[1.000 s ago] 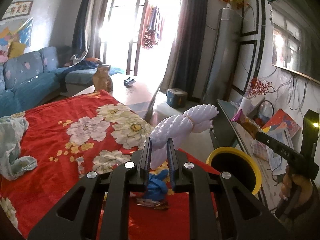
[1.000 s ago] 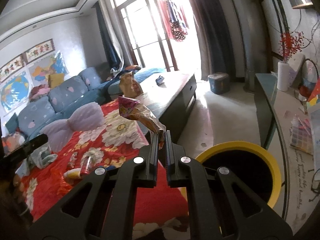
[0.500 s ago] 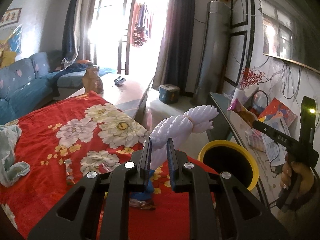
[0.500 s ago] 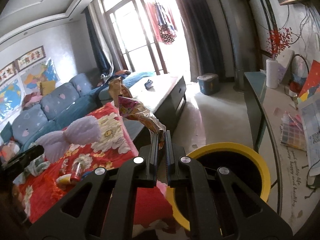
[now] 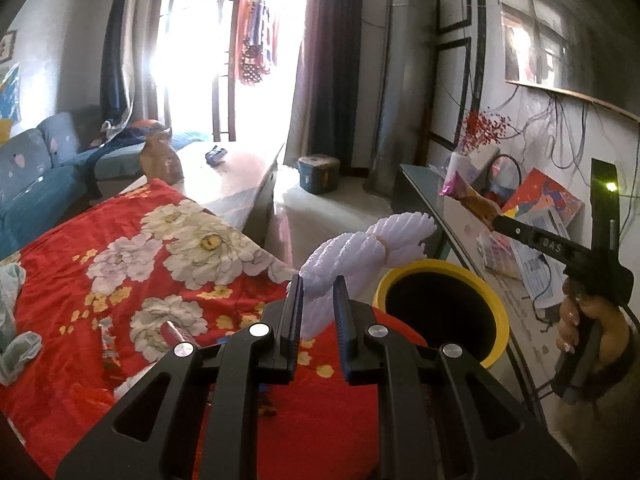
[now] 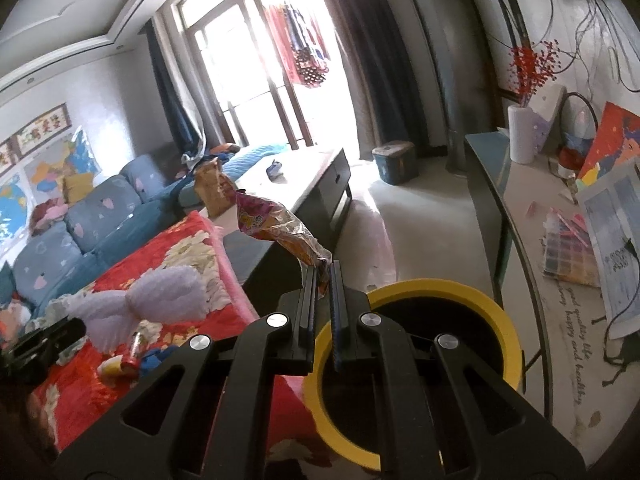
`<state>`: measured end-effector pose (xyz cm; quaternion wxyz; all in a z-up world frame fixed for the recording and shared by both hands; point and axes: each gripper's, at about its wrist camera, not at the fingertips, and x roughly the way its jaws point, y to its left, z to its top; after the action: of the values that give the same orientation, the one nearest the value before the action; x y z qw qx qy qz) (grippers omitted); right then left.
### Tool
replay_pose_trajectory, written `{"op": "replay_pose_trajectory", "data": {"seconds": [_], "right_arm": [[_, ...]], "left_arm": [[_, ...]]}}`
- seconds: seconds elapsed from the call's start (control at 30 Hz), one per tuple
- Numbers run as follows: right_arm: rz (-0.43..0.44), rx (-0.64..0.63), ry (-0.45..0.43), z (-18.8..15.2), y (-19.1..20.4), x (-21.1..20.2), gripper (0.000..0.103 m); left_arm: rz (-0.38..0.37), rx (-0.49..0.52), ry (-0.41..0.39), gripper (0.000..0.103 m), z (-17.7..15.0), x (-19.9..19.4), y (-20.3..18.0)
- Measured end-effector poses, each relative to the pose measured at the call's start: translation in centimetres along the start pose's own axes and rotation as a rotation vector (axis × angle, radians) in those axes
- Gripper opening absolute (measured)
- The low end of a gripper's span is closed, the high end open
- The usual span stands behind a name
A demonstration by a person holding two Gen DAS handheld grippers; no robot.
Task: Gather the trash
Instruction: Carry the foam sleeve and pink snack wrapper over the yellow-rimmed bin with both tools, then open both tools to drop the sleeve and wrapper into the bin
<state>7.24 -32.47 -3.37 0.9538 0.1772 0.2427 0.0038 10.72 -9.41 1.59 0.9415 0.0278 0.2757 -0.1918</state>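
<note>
Step in hand, as I read it: carry-to-bin. Both grippers loaded and near the yellow-rimmed bin (image 6: 416, 292), which shows lower right of centre in both views

L gripper (image 5: 318, 292): jaws narrow, clamped on the white foam netting (image 5: 360, 248); the netting sticks out up and right, its far end over the bin's near rim in the left view

R gripper (image 6: 324, 276): jaws nearly closed, pinching the tail of a pink-orange snack wrapper (image 6: 276, 224), which leans up and left, away from the bin mouth

Next move, my guess: bring each piece over the black opening, then open the jaws. R is nearer, fingertips at the rim

Edges: red floral blanket (image 5: 120, 248) butts the bin's left side; glass side table (image 6: 492, 184) edge close on the right. Open floor beyond the bin, toward frame centre. More small trash on the blanket, lower left in the right view
</note>
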Motion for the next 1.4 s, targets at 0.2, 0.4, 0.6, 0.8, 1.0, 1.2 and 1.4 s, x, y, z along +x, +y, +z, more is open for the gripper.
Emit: {"op": "replay_pose_trajectory", "data": {"seconds": [0.2,0.4,0.6,0.8,1.0,1.2,1.4], "right_arm": [[-0.038,0.027,0.017,-0.3,-1.5,0.7,0.003],[-0.074,0.054,0.036,-0.7,-3.2,1.4,0.003],[-0.108,0.082,0.058,-1.3,-4.7,2.2,0.003],[-0.147,0.113,0.079,-2.1,-6.6,2.9,0.003],[-0.18,0.139,0.098,-2.6,-8.3,3.4,0.003],[-0.209,0.167,0.129,-3.3,-10.1,4.1,0.003],[-0.213,0.188,0.164,-4.1,-11.2,4.8,0.003]], "left_arm": [[-0.02,0.023,0.023,0.015,-0.3,1.1,-1.5],[-0.041,0.051,0.052,0.015,-0.7,2.7,-3.2],[-0.064,0.083,0.08,0.015,-1.2,4.3,-5.0],[-0.081,0.117,0.108,0.015,-1.8,5.8,-6.8],[-0.096,0.148,0.134,0.015,-2.5,7.1,-8.5],[-0.114,0.183,0.161,0.015,-3.2,8.3,-10.3],[-0.131,0.217,0.193,0.015,-4.1,9.8,-12.0]]}}
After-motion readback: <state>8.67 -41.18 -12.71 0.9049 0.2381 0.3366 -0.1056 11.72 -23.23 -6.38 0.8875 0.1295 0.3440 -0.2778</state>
